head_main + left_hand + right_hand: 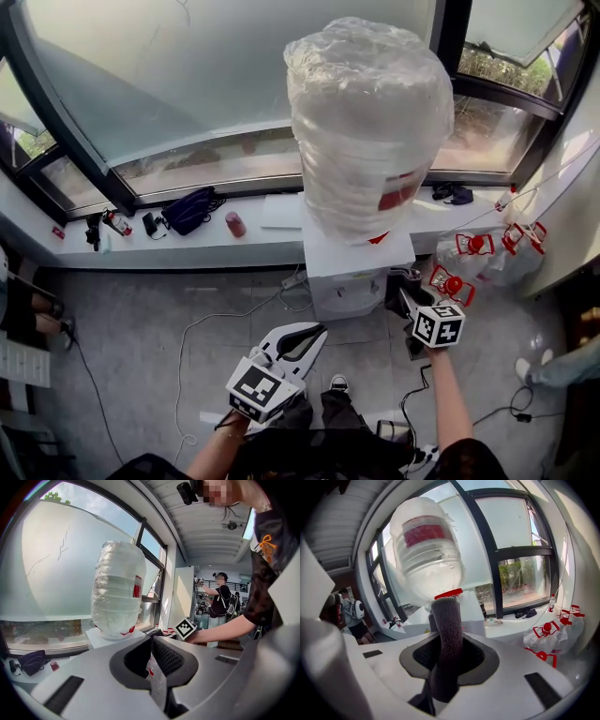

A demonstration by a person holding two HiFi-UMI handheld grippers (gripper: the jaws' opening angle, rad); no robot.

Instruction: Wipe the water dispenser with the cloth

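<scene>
The white water dispenser stands below the window sill and carries a big bottle wrapped in clear plastic. My right gripper is at the dispenser's right side, shut on a dark grey cloth. In the right gripper view the cloth sticks up between the jaws of the right gripper, with the bottle close ahead. My left gripper hangs lower, in front of the dispenser and apart from it. Seen in its own view, the left gripper is shut, with the bottle beyond.
On the window sill lie a black bag, a red cup and small items. Clear bottles with red caps stand right of the dispenser. Cables run over the floor. Another person stands far off.
</scene>
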